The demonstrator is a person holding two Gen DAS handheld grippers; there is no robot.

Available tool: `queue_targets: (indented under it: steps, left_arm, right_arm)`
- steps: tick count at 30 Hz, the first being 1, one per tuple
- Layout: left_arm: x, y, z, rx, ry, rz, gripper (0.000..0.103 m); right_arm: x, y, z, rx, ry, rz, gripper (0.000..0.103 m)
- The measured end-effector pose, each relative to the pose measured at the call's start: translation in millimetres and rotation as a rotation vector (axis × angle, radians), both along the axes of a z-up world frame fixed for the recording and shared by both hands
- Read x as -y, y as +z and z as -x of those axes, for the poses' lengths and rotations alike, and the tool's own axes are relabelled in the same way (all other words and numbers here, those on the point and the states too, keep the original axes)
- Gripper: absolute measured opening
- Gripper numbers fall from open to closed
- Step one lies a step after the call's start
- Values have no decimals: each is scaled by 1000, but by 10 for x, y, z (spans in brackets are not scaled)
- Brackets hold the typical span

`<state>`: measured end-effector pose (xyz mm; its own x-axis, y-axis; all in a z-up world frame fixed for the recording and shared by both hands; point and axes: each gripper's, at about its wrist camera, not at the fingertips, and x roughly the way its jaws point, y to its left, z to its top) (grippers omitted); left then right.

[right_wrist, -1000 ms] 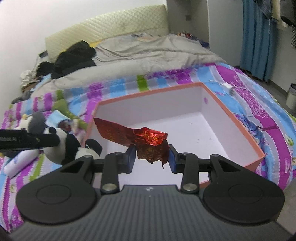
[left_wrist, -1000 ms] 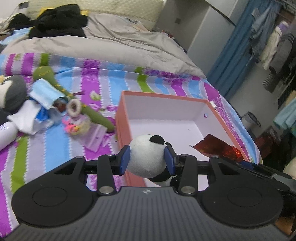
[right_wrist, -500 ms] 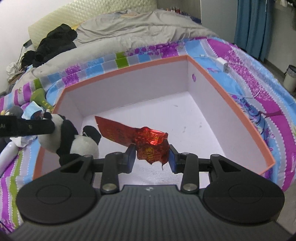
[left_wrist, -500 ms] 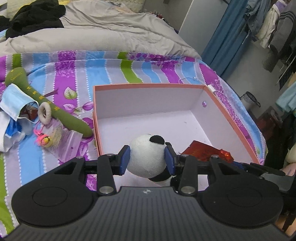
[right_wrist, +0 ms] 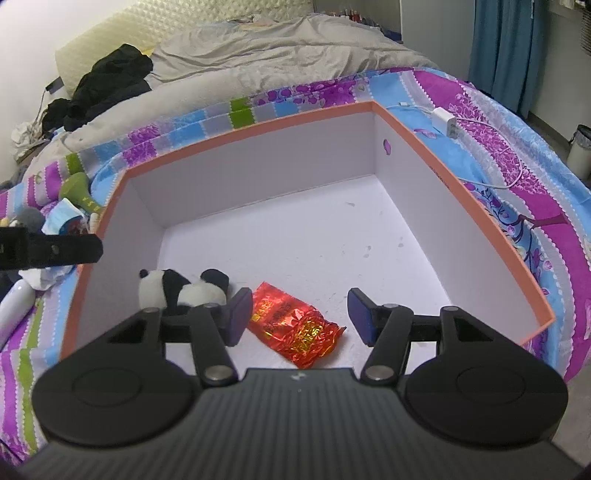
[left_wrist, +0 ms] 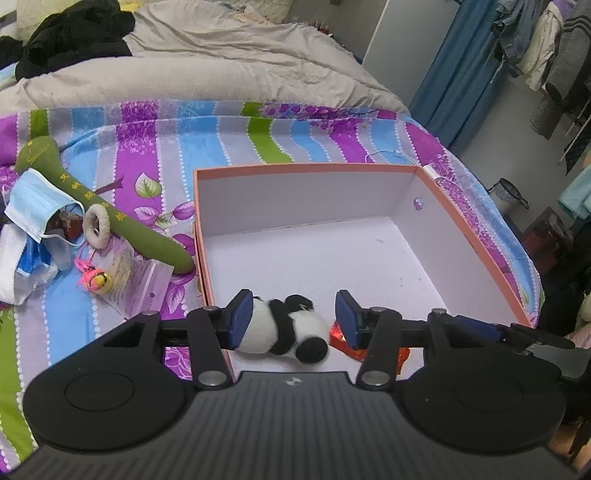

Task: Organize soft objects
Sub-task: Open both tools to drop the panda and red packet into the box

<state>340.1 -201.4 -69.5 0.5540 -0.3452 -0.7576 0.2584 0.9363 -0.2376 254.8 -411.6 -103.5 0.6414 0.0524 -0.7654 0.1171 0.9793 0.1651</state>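
Both tongs now spread wide, just released. Panda [left_wrist: 282, 330] between left tongs [left_wrist: 293, 318], wrapper [right_wrist: 295, 325] between right tongs [right_wrist: 300, 317], inside box [right_wrist: 458, 184]. Two soft things stowed.

Bed: a striped bedsheet [left_wrist: 229, 136] in purple, blue, green and grey covers the near part.
Bedding: a rumpled grey duvet [right_wrist: 277, 59] lies beyond it.
Headboard: pale quilted headboard [right_wrist: 177, 27] against a white wall [right_wrist: 26, 40].
Clothing: black clothes [left_wrist: 74, 35] heaped on the duvet.
Window side: blue curtain [right_wrist: 517, 51].
Rack: hanging garments [left_wrist: 543, 40].
Floor: grey, with a small bin [left_wrist: 511, 194].
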Motion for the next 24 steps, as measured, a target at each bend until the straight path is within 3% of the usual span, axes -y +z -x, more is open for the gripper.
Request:
queue_targets:
  steps: [24]
  left_arm:
    - [-547,646,1266,130,7,63,56]
  right_arm:
    - [-436,684,1009,169,37,-13,60]
